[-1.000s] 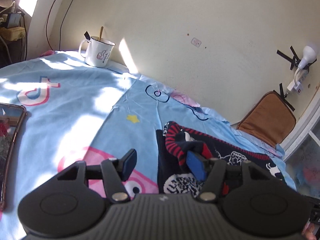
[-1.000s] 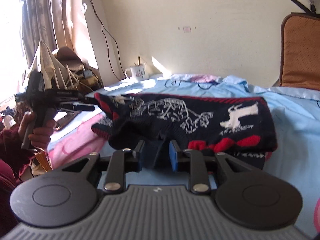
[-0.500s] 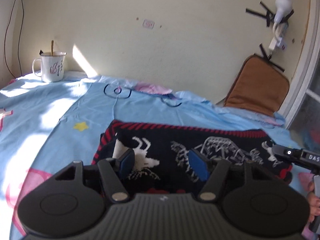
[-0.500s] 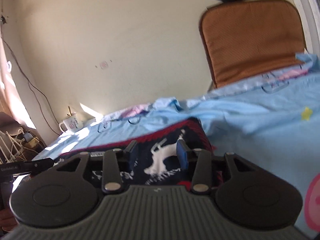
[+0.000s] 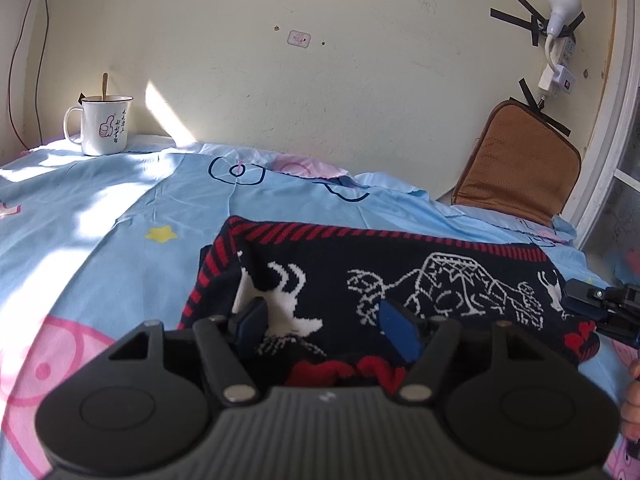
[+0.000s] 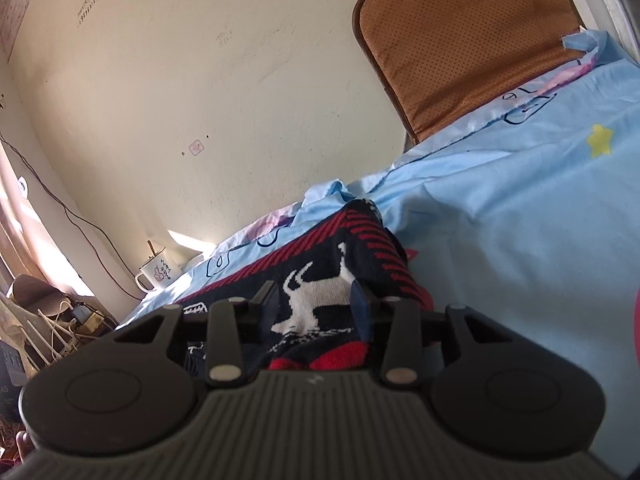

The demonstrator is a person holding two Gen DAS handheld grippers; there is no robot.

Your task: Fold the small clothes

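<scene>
A small navy knit sweater [image 5: 400, 276] with red striped trim and white animal figures lies folded flat on the light blue bed sheet [image 5: 120, 216]. My left gripper [image 5: 324, 324] is open just above the sweater's near left part, holding nothing. My right gripper [image 6: 314, 306] is open over the sweater's right end [image 6: 320, 280], holding nothing. The right gripper's tip also shows at the right edge of the left wrist view [image 5: 600, 300].
A white mug [image 5: 104, 124] with a spoon stands at the back left by the wall. A brown cushion [image 5: 516, 160] leans against the wall at the back right. A bulb and power strip [image 5: 560, 20] hang taped on the wall. Clutter and cables [image 6: 60, 320] sit at the far left.
The sweater was lifted and bunched between the grippers; it now lies flat and folded. Both grippers have let go and swung round over its ends, the right one tilting.
</scene>
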